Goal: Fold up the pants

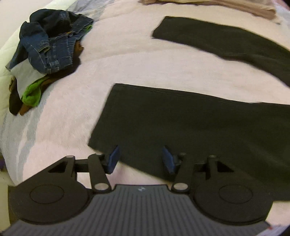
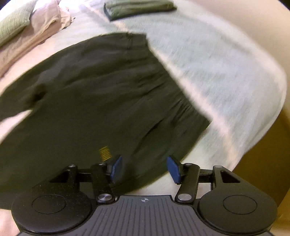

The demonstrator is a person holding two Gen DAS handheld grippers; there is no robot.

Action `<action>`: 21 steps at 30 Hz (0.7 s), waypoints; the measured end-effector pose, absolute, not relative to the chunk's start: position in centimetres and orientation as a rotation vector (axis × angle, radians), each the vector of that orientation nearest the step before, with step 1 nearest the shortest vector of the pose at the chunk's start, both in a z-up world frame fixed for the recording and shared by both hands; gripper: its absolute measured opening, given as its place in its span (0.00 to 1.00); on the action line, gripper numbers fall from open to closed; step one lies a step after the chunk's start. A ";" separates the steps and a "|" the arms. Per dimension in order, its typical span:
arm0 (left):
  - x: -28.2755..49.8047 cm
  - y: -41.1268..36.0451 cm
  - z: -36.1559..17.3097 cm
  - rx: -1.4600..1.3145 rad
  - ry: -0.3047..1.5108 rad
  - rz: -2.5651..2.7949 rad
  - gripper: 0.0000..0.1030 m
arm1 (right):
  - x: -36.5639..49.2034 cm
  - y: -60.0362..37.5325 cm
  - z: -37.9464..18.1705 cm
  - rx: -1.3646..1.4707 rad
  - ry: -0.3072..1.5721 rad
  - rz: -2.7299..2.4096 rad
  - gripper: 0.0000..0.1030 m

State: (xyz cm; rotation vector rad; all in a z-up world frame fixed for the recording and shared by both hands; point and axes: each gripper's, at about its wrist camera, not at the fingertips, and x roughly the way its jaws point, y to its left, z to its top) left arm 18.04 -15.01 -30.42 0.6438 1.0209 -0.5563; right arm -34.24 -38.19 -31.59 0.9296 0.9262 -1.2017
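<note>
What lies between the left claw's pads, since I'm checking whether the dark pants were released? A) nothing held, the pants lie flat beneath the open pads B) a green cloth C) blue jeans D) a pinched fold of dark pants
A: the left claw stands open above the dark pants, which lie flat on the bed, unpinched.

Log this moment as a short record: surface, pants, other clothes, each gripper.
surface: bed, pale cover
pants: dark pants spread flat, legs apart
other clothes: jeans pile at far left; folded green garment at far edge
left gripper: open, above a leg's hem, nothing held
right gripper: open, above the waist end, nothing held
</note>
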 end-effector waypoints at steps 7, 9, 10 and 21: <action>8.2 -16.9 -23.9 0.634 1.078 -0.708 0.52 | -31.8 -37.3 -27.5 1.026 0.900 -0.996 0.51; 4.8 -17.5 -21.3 0.640 1.043 -0.759 0.56 | -31.5 -37.2 -25.1 0.954 0.921 -0.953 0.51; 3.8 -17.7 -20.0 0.638 1.020 -0.783 0.59 | -31.4 -37.0 -23.8 0.911 0.930 -0.936 0.51; -2.2 -15.9 -8.8 0.655 0.853 -0.936 0.66 | -33.9 -29.7 -12.7 0.755 0.855 -0.890 0.51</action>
